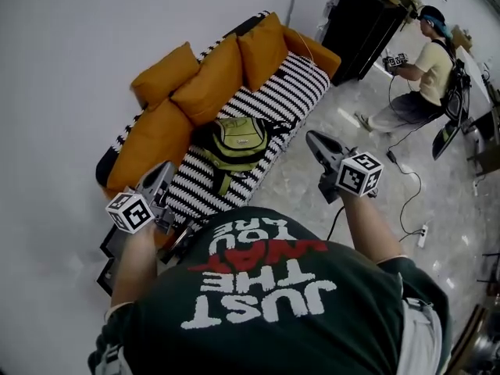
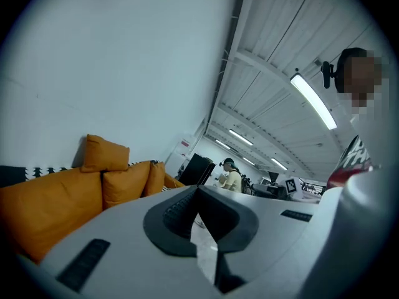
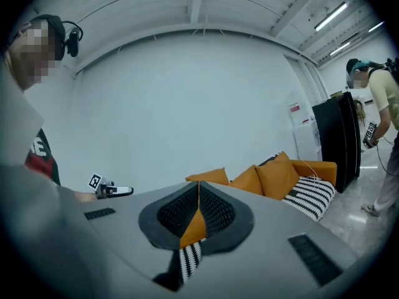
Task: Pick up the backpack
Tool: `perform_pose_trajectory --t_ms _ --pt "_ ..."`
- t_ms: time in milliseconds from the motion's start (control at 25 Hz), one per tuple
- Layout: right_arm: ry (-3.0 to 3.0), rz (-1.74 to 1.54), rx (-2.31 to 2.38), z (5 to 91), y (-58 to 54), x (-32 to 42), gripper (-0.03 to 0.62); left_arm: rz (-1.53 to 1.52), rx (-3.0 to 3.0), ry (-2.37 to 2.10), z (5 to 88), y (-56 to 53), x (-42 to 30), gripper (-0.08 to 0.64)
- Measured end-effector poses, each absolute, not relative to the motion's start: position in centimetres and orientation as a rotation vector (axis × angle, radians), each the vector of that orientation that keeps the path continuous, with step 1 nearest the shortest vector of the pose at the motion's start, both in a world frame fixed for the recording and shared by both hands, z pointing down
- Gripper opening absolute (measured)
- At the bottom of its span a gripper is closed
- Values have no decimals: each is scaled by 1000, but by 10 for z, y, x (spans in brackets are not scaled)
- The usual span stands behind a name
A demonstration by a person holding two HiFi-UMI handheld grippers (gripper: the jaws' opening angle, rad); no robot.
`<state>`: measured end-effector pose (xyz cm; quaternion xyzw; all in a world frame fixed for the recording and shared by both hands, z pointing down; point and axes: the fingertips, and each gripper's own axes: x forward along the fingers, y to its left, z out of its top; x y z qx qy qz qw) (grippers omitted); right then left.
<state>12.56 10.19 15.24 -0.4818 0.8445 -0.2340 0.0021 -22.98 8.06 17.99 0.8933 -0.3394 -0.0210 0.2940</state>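
Striped sofa seat holds the backpack, both grippers closed and short of it

Mid-seat on the sofa [image 1: 301, 80] lies the backpack [image 1: 234, 143], flat on its back. It is olive green with black panels, a soft, slack, rounded sack of what looks like woven nylon. One green strap trails toward the seat's front edge. Lying loose and unpropped like this, it should be reachable from the open front. Its limp fabric will likely sag once lifted, so a strap or top loop looks the surer hold.

The seat cover is a black-and-white stripe with a knitted look. Plump orange cushions [image 1: 211, 80], square and matte, lean along the backrest behind the bag.

The left gripper [image 1: 164, 169] is held out over the sofa's near end, and the right gripper [image 1: 312, 137] over the pale, glossy floor [image 1: 312, 182] beside the seat. They flank the bag and point past it, which reads as an approach not yet finished. Both sit well apart from the bag. Each gripper's own view shows grey ribbed pads meeting at the tips with nothing caught between them, so they would have to part before any grasp.

Farther off stand a plain white wall [image 1: 70, 37] and a tall black cabinet [image 1: 359, 30]. Beside it is another person [image 1: 422, 73], with a cable [image 1: 408, 190] snaking across the floor
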Motion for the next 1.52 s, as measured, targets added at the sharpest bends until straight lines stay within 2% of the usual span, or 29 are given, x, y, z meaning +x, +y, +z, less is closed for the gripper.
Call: perform_pose_trajectory --t_ms 360,720,1000,1360,1520 --pt "2688 -853 -1473 184 35 118 31 121 2336 -880 236 23 -227 6" --pt "2831 -974 -1230 238 -44 134 31 328 2213 -911 325 -7 -174 6" --pt "2948 -1039 -1055 272 -71 119 31 554 2170 -874 392 0 -143 8" --pt "2983 -1140 -1035 348 -73 101 32 989 2074 -557 554 42 -124 193" --pt "2992 -1164 -1040 393 -66 86 31 1097 2032 -495 627 56 -140 234"
